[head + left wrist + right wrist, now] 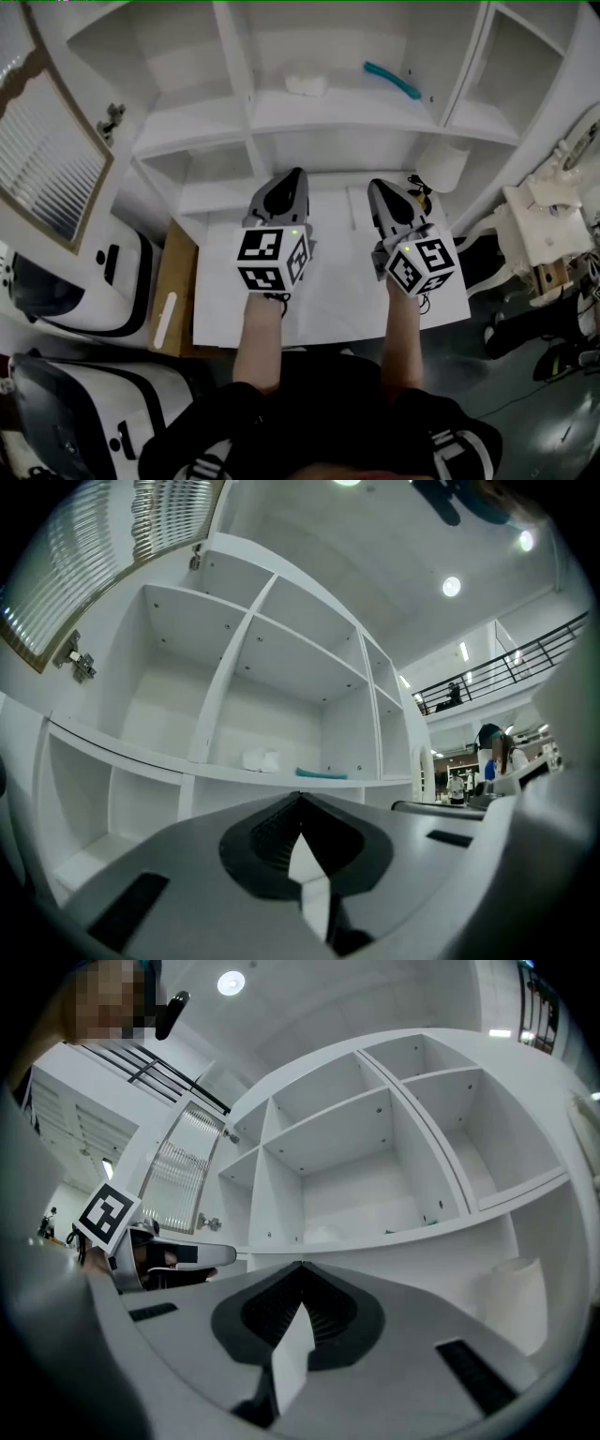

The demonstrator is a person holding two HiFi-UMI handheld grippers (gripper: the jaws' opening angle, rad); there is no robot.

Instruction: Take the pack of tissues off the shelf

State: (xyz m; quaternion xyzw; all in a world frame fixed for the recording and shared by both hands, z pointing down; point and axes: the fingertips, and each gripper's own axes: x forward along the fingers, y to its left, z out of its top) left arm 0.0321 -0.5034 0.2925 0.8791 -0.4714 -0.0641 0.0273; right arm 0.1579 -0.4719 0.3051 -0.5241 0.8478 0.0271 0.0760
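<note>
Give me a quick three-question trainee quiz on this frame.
1. True or false: the pack of tissues lies on the shelf, with neither gripper holding it.
2. In the head view, what lies to its right on the same board? A) teal object B) red cup C) book
3. Fill in: the jaws of the left gripper and the right gripper are both ____.
Key: 1 true; 2 A; 3 shut.

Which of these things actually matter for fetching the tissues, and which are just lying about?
For the job: pack of tissues, shelf, left claw, right claw, both shut and empty.
Just lying about: teal object, white cylinder.
</note>
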